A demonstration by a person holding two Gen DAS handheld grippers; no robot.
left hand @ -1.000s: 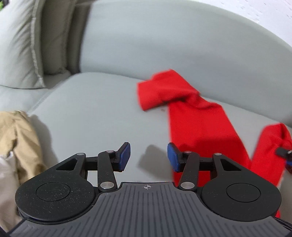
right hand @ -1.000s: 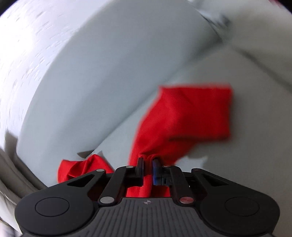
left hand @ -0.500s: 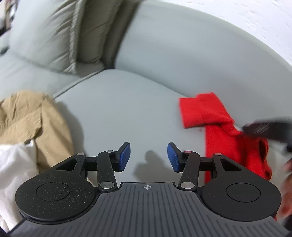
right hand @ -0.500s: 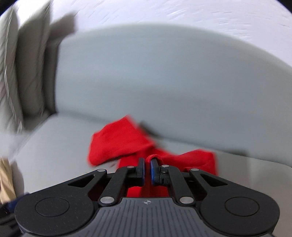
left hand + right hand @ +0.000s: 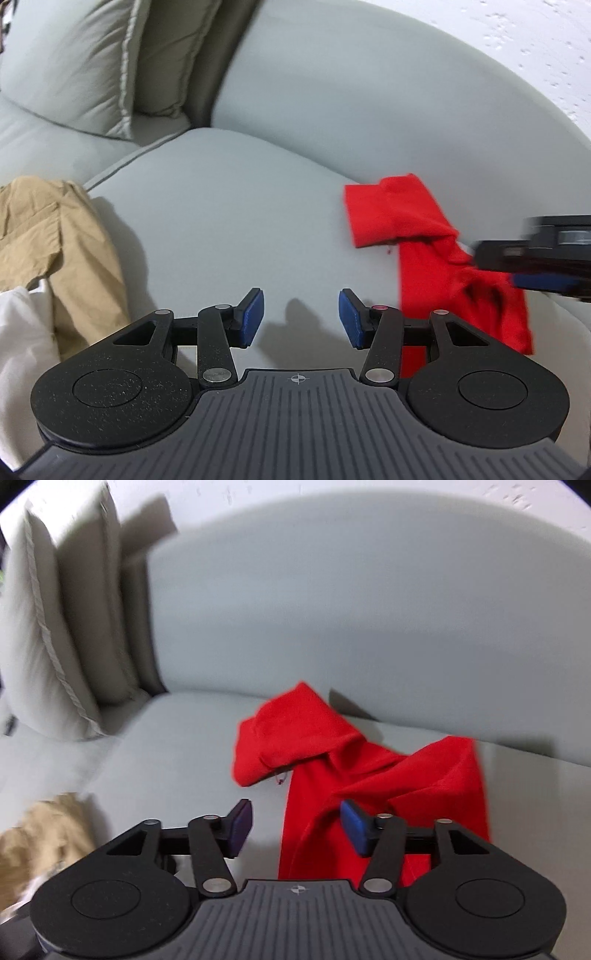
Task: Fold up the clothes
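Sofa seat point(image 5: 229, 221), pale grey, filling the middle of both wrist views, with a curved backrest point(image 5: 369, 110) behind it.

Cushion point(image 5: 74, 62), grey with piped edge, propped at upper left of the left wrist view; the same cushion stands at the left edge of the right wrist view.

Red garment point(image 5: 369, 775), the task's piece: lying on the seat close to the backrest, partly doubled over and rumpled. One folded flap points toward the upper left of the right wrist view, a second fold lies at right, and a long strip runs down toward the lower edge behind the tool. In the left wrist view it sits at middle right.

Tan garment point(image 5: 55, 251), crumpled, at the left edge of the left wrist view, on the seat well apart from the red piece. In the right wrist view it shows blurred at lower left.

White cloth point(image 5: 22, 350), just below the tan garment, touching it, at lower left of the left wrist view.

Left gripper point(image 5: 301, 321): jaws apart, blue pads facing one another, only bare seat between them.

Right gripper point(image 5: 295, 823): jaws opening, pads not pressing on anything; red fabric lies beneath and behind the right-hand pad. In the left wrist view this tool shows blurred at the right edge, over the red garment.
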